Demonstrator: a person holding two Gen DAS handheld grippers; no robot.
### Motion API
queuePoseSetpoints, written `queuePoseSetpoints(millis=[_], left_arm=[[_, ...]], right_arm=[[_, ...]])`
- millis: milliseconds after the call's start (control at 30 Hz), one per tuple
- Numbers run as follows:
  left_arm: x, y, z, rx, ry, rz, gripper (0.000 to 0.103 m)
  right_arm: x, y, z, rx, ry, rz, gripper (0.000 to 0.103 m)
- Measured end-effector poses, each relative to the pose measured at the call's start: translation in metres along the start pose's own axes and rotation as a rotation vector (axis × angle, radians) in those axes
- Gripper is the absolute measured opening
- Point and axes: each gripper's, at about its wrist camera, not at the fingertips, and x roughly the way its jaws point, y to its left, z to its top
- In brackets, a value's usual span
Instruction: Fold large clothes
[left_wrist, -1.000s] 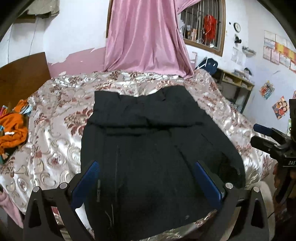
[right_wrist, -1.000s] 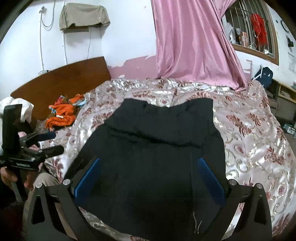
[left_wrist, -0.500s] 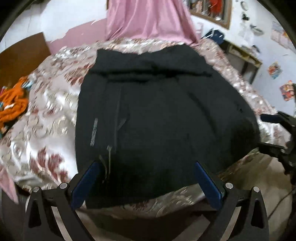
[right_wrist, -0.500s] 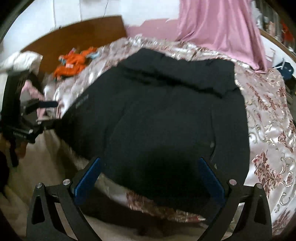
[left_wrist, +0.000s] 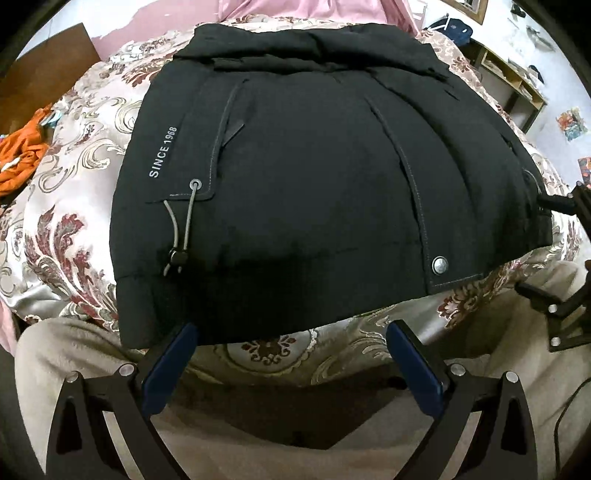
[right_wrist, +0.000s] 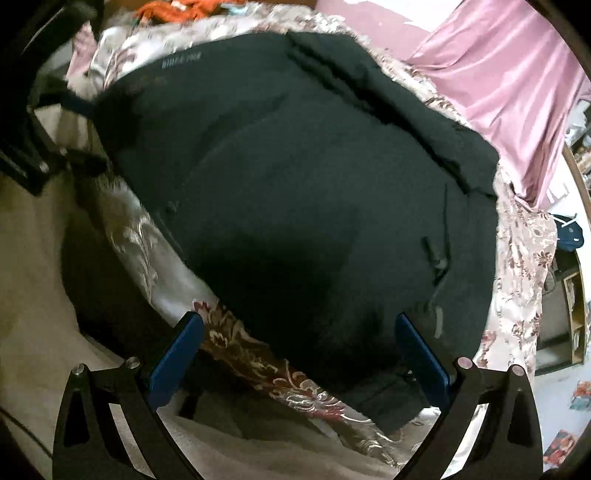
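A: Where is the garment?

B: The black jacket (left_wrist: 314, 177) lies spread on the floral bedspread (left_wrist: 66, 206), its hem at the near edge of the bed. White lettering "SINCE 1968" (left_wrist: 163, 152) runs along its left side, a grey drawcord with a toggle (left_wrist: 178, 254) hangs from an eyelet near it, and a metal snap button (left_wrist: 439, 264) sits at the lower right corner of the front flap.

A: And the left gripper?

B: The left gripper (left_wrist: 291, 363) has its jaws wide apart and holds nothing. Its 2 blue pads hang just below the hem, over the bedspread's edge; whether the left pad touches the cloth I cannot tell.

A: The right one?

B: The right gripper (right_wrist: 299, 350) is spread just as wide, empty too. Its right pad lies against the jacket's dark corner, its left pad over the bedspread — that view is blurred, so contact is unclear. In the left wrist view, part of the right gripper's black frame shows at the jacket's right edge.

A: Anything else around?

B: An orange garment (left_wrist: 22, 155) lies at the bed's left side, well apart from the jacket. A pink curtain (right_wrist: 509, 96) hangs beyond the bed, and a brown wooden headboard (left_wrist: 40, 70) stands at the left. Beige fabric (left_wrist: 74, 354) covers the foreground below the bed's edge.
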Motion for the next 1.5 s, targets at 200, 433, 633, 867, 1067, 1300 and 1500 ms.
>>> queuePoseSetpoints(millis=[200, 433, 633, 867, 1067, 1300, 1500], left_arm=[[0.007, 0.001, 0.0, 0.0, 0.018, 0.013, 0.103], [0.007, 0.006, 0.001, -0.025, 0.02, -0.009, 0.103], [0.007, 0.012, 0.0, -0.031, 0.022, -0.018, 0.103], [0.008, 0.014, -0.001, -0.036, 0.029, -0.021, 0.103], [0.017, 0.013, 0.005, -0.027, 0.055, -0.005, 0.103], [0.002, 0.021, 0.01, 0.01, -0.02, -0.03, 0.103], [-0.004, 0.022, 0.002, 0.133, -0.057, -0.058, 0.103]], right_arm=[[0.025, 0.013, -0.002, -0.055, 0.079, -0.077, 0.101], [0.043, 0.019, -0.001, -0.1, 0.1, -0.292, 0.101], [0.034, 0.004, 0.001, -0.001, 0.056, -0.304, 0.101], [0.039, 0.024, -0.004, -0.12, 0.079, -0.181, 0.101], [0.067, 0.043, -0.008, -0.229, 0.142, -0.329, 0.101], [0.038, 0.028, -0.001, -0.117, -0.01, -0.317, 0.1], [-0.002, -0.003, 0.002, 0.063, -0.122, -0.203, 0.1]])
